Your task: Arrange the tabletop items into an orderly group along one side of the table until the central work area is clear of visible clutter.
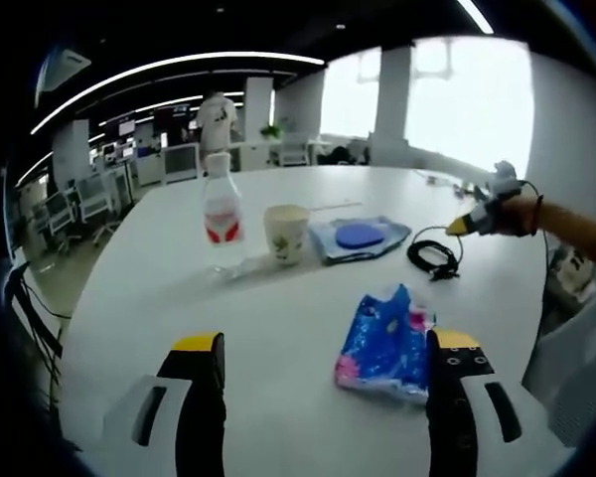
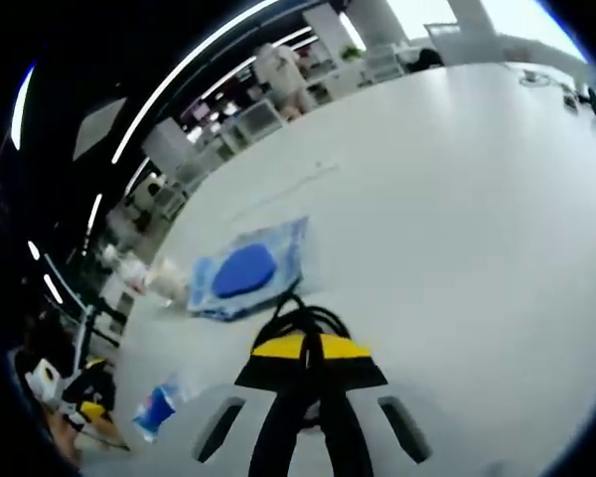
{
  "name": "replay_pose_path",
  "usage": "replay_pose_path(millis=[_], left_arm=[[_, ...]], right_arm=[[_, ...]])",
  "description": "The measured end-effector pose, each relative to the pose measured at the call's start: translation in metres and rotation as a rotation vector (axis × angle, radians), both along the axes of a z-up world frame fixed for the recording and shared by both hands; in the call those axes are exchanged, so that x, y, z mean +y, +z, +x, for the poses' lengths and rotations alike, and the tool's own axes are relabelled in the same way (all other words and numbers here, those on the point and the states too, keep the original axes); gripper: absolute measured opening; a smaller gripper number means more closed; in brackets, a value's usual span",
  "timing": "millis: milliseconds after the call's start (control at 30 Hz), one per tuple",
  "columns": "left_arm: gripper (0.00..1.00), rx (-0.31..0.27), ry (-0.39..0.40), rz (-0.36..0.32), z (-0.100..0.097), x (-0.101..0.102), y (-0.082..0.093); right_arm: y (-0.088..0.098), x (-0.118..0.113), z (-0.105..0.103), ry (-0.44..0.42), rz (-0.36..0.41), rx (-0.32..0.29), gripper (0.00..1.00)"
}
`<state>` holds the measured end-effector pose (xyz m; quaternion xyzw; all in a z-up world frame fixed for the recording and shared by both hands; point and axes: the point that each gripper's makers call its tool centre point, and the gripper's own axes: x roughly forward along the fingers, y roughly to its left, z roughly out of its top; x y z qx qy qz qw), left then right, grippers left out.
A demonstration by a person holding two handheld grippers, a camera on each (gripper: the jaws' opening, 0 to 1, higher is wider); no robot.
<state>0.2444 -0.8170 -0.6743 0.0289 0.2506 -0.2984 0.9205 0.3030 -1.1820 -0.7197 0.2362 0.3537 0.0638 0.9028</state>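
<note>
The white table [image 1: 278,328] lies bare toward its near-left edge; a crinkled blue floral plastic packet [image 1: 387,343] blocks the near-right, just beside the left gripper's fingers [image 1: 457,383].

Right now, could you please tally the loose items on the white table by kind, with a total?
Plastic bottle: 1
Paper cup: 1
Blue wipes pack: 1
Black cable coil: 1
Blue patterned packet: 1
Total: 5

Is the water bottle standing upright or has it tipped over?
Upright: in the left gripper view the bottle stands on its base on the table, cap on top, beside the paper cup.
</note>
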Motion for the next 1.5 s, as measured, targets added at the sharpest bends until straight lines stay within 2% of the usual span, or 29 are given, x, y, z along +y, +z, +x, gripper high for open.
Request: replay_pose_path(millis=[133,300,500,600,767,800,1033,1233,1500], left_arm=[[0.83,-0.001,0.003,-0.002,0.0,0.001,0.001],[0.87,0.004,0.013,-0.006,0.0,0.001,0.002],[0.89,0.009,0.031,-0.017,-0.002,0.0,0.003],[0.88,0.003,0.048,-0.016,-0.003,0.002,0.003],[0.86,0.001,0.074,-0.022,-0.007,0.002,0.002],[0.86,-0.01,0.074,-0.017,-0.009,0.002,0.003],[0.83,-0.002,0.059,-0.028,-0.021,-0.012,0.0],[0.8,0.026,0.051,-0.017,-0.029,-0.023,-0.01],[0.75,0.063,0.1,-0.033,-0.032,-0.024,-0.017]], right_arm=[[0.008,0.005,0.002,0.022,-0.035,-0.043,0.21],[0.02,0.012,-0.002,0.062,-0.159,-0.1,0.41],[0.031,0.03,-0.007,0.167,-0.283,-0.155,0.56],[0.035,0.04,-0.01,0.216,-0.307,-0.181,0.56],[0.041,0.056,-0.013,0.264,-0.268,-0.218,0.57],[0.043,0.064,-0.014,0.295,-0.25,-0.233,0.56],[0.049,0.09,-0.019,0.362,-0.18,-0.272,0.56],[0.043,0.112,-0.027,0.429,-0.161,-0.281,0.55],[0.026,0.138,-0.038,0.514,-0.14,-0.258,0.54]])
